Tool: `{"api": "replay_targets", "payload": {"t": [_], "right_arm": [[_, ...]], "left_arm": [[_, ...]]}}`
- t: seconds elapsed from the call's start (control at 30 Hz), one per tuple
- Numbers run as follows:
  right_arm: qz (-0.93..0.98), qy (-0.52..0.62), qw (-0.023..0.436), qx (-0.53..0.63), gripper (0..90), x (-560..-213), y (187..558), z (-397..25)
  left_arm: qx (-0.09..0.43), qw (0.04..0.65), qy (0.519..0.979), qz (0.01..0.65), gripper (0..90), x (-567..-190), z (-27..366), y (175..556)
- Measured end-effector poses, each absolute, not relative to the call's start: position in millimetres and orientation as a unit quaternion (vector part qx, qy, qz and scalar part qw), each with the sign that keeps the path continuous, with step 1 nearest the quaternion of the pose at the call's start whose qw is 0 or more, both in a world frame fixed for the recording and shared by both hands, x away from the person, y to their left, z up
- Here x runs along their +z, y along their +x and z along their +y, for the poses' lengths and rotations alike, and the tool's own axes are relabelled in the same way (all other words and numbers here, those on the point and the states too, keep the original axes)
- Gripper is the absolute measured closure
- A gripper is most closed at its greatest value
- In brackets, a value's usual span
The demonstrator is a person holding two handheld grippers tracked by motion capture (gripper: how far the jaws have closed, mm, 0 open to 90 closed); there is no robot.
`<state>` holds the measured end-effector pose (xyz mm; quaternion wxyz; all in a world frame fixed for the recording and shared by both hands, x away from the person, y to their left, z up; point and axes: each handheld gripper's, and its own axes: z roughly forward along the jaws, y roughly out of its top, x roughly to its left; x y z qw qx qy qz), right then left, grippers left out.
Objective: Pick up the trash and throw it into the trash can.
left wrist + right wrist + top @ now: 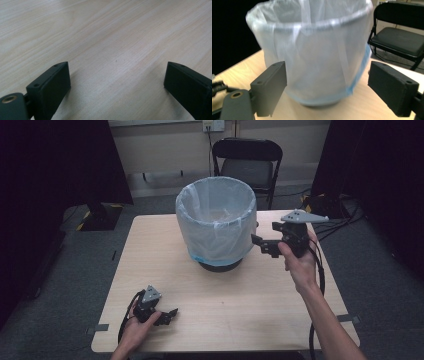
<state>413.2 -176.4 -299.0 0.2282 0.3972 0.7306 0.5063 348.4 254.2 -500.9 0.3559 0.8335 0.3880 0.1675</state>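
Bin, bag-lined, mid-desk, seemingly empty; my left claw and right claw wide open, holding nothing: work unbegun.

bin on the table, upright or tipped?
Upright. The bin stands on its base on the table, rim level and facing up, with its plastic liner folded over the rim.

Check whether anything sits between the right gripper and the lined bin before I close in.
Nothing visible does. The right gripper is open beside the bin, its jaws pointing at the bag-covered wall with only bare table below.
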Motion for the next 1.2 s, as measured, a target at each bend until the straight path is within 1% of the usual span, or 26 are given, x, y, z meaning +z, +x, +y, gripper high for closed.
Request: {"api": "replay_targets", "payload": {"t": [0.1, 0.2, 0.37, 0.4, 0.43, 0.57, 0.6, 0.63, 0.7, 0.8, 0.87, 0.9, 1.03, 1.07, 1.17, 1.2], "right_arm": [[0.73, 0.405, 0.23, 0.5, 14.5, -308, 407, -181], [0.729, 0.421, 0.242, 0.482, 14.5, -327, 396, -190], [0.727, 0.441, 0.236, 0.47, 14.5, -342, 388, -200], [0.73, 0.444, 0.249, 0.456, 14.5, -349, 382, -203], [0.733, 0.445, 0.249, 0.451, 14.6, -353, 380, -205], [0.737, 0.453, 0.244, 0.437, 14.6, -365, 375, -212], [0.738, 0.461, 0.242, 0.43, 14.8, -374, 372, -216], [0.738, 0.461, 0.242, 0.43, 14.8, -374, 372, -216], [0.739, 0.466, 0.23, 0.428, 15.3, -383, 371, -220], [0.738, 0.479, 0.23, 0.416, 15.2, -404, 367, -227], [0.739, 0.483, 0.23, 0.411, 15.2, -410, 366, -228], [0.745, 0.486, 0.225, 0.397, 15.3, -420, 366, -230], [0.754, 0.49, 0.227, 0.373, 14.9, -432, 364, -233], [0.759, 0.493, 0.221, 0.363, 14.9, -441, 362, -235], [0.76, 0.498, 0.217, 0.357, 14.9, -448, 360, -237], [0.76, 0.504, 0.214, 0.349, 14.9, -457, 359, -239]], "left_arm": [[0.168, 0.356, 0.833, 0.388, 6.4, -501, 254, 348], [0.168, 0.356, 0.833, 0.388, 6.4, -501, 254, 348], [0.168, 0.356, 0.833, 0.388, 6.4, -501, 254, 348], [0.168, 0.356, 0.833, 0.388, 6.4, -501, 254, 348], [0.168, 0.356, 0.833, 0.388, 6.4, -501, 254, 348], [0.168, 0.356, 0.833, 0.388, 6.4, -501, 254, 348], [0.168, 0.356, 0.833, 0.389, 6.4, -501, 254, 348], [0.168, 0.356, 0.833, 0.389, 6.4, -501, 254, 348], [0.168, 0.355, 0.834, 0.387, 6.4, -501, 254, 348], [0.168, 0.355, 0.834, 0.388, 6.4, -501, 254, 348], [0.168, 0.355, 0.834, 0.388, 6.4, -501, 254, 348], [0.168, 0.355, 0.834, 0.388, 6.4, -501, 254, 348], [0.168, 0.355, 0.834, 0.389, 6.4, -501, 254, 348], [0.168, 0.355, 0.834, 0.388, 6.4, -501, 254, 348], [0.168, 0.355, 0.834, 0.389, 6.4, -501, 254, 348], [0.168, 0.355, 0.833, 0.389, 6.4, -501, 254, 348]]}}
